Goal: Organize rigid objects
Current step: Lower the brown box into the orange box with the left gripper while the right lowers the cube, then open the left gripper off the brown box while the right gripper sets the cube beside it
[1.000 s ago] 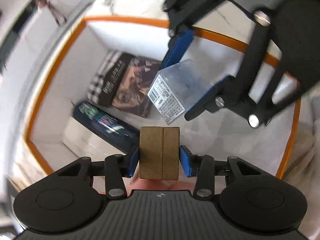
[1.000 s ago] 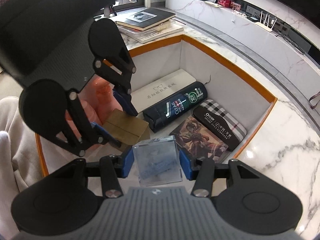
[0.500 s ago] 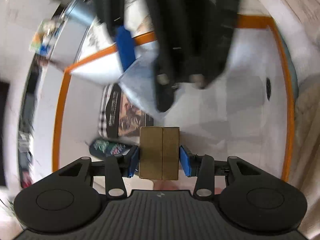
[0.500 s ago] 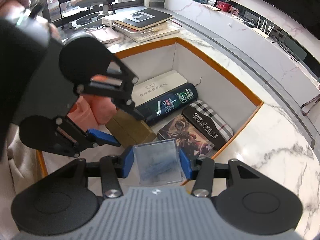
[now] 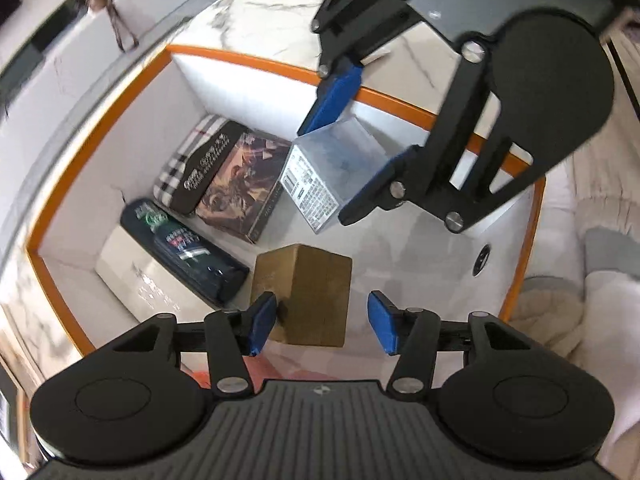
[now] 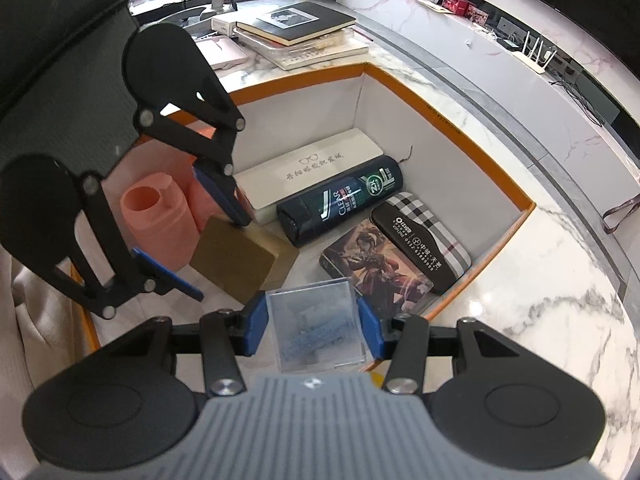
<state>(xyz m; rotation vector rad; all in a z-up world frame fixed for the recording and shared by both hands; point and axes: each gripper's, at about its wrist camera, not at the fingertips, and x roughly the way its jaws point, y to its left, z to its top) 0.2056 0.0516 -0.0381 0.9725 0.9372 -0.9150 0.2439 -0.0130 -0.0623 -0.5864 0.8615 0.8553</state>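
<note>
A brown cardboard box (image 5: 308, 292) (image 6: 236, 258) rests on the floor of the white, orange-rimmed bin (image 5: 248, 60) (image 6: 440, 120). My left gripper (image 5: 322, 316) (image 6: 218, 254) hangs over it with its jaws opening. The box lies between the blue pads; the right pad stands clear of it and the left pad is close beside its edge. My right gripper (image 6: 312, 320) (image 5: 328, 172) is shut on a clear plastic box (image 6: 316, 324) (image 5: 332, 164) with a printed label, held above the bin beside the brown box.
Inside the bin lie a dark shampoo bottle (image 6: 340, 204), a white glasses case (image 6: 312, 164), a plaid case (image 6: 424, 240), an illustrated flat box (image 6: 376, 264) and a pink bottle (image 6: 156, 224). Books (image 6: 300, 28) are stacked on the marble counter behind. Bare bin floor shows under the clear box.
The left jaws have spread away from the brown box, which now sits tilted on the bin floor. The right gripper still holds the clear box in about the same place.
</note>
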